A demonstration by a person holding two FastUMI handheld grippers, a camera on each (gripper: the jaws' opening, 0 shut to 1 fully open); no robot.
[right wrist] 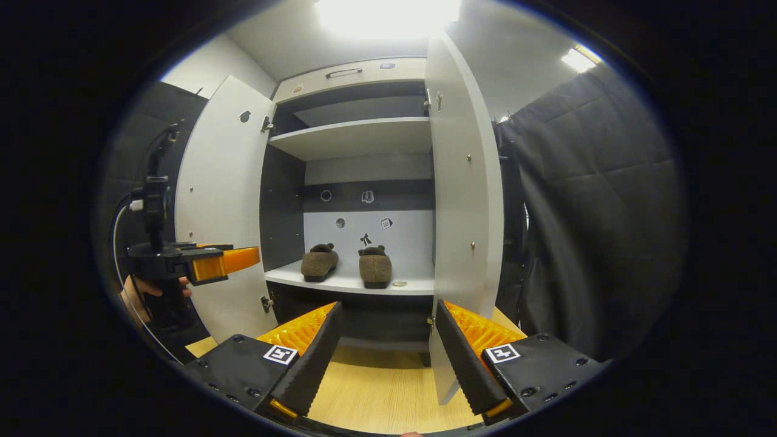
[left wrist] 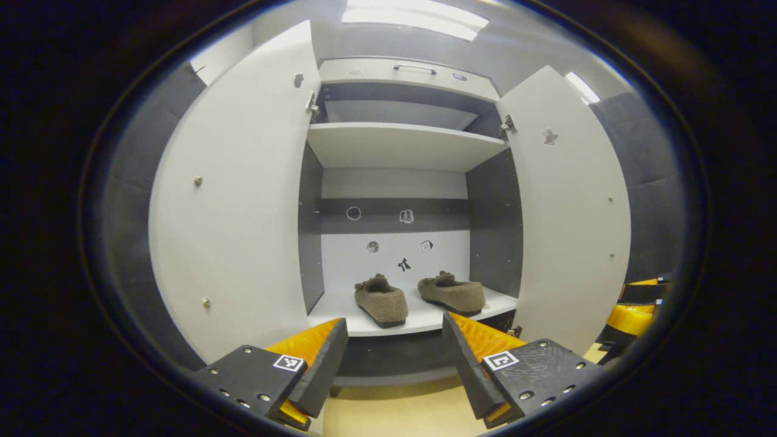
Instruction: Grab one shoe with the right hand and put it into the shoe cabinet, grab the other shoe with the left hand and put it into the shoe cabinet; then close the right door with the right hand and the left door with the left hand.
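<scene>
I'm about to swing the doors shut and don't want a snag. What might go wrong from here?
1. The right shoe lies near the front edge of the shelf; the right door might clip it.
2. The right tongs are open and empty with the right door's edge close by; a finger could catch on it.
3. The left tongs sit close to the left door and may bump it.

shoes: brown, fuzzy, side by side | shoe cabinet: both doors open
</scene>
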